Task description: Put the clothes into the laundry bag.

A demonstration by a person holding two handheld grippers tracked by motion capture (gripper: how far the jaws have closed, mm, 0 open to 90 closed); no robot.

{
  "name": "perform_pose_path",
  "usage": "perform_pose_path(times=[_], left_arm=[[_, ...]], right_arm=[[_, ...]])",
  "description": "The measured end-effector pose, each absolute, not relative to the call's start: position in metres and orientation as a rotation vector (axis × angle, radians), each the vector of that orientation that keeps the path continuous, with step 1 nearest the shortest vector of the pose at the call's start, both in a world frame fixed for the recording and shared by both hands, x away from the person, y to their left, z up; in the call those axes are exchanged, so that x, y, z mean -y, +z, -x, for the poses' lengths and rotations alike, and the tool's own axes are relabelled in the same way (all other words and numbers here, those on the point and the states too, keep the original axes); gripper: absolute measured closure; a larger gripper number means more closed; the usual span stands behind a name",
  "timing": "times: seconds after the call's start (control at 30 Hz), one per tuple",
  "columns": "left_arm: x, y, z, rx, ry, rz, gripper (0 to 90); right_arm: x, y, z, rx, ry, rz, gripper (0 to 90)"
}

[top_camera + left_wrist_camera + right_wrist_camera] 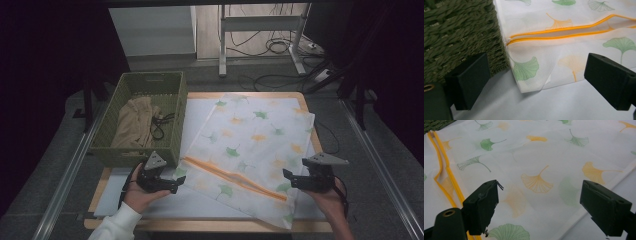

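Both pairs of jaws stand open, empty: I hold the left gripper (176,184) facing the laundry bag (250,145)'s corner beside the basket (172,92), the right gripper (286,176) at its opposite edge, framing the zipper (235,178).

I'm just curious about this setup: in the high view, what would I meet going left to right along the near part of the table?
Green basket → left gripper → leaf-print bag's orange zipper → right gripper.

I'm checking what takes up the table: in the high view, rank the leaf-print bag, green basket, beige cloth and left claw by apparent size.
1. leaf-print bag
2. green basket
3. beige cloth
4. left claw
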State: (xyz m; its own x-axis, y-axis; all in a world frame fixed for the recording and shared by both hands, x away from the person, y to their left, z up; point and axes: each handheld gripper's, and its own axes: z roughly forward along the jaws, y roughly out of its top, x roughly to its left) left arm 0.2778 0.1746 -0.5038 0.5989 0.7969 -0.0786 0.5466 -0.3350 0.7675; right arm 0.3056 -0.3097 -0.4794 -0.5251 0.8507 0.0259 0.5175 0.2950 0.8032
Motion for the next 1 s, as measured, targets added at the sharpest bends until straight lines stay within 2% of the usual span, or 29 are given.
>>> perform_pose_path(times=[0.33, 1.0], left_arm=[[-0.173, -0.504, -0.284, -1.057, 0.421, -2.012, 8.6], [-0.178, -0.499, -0.277, -1.116, 0.426, -1.976, 14.8]], right_arm=[[0.319, -0.488, -0.306, -2.191, 1.096, -1.258, 16.4], [0.302, -0.468, -0.314, -2.197, 1.106, -1.247, 20.0]])
